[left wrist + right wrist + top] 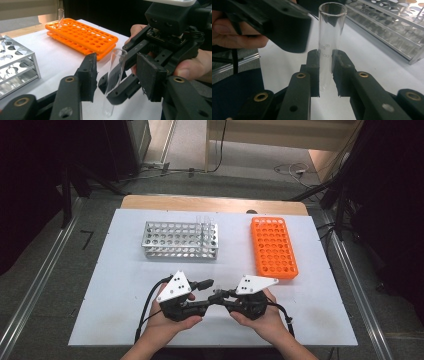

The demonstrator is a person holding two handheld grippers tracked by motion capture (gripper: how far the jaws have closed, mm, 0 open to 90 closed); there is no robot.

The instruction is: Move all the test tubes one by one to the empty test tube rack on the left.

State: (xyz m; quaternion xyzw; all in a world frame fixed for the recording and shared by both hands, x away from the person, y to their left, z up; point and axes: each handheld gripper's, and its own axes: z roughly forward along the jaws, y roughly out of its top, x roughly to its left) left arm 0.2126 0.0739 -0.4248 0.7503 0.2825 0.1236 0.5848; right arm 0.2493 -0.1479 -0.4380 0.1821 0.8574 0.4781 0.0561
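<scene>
A white sheet covers the wooden table, with grey floor and dark cabinets around it and cables trailing near the far wall. On the sheet stand a metal rack and, well apart to its right, an orange rack. Near the front edge, the right gripper is clamped on a clear glass test tube, held upright. The left gripper faces it with jaws apart, the tube between them, untouched.
</scene>
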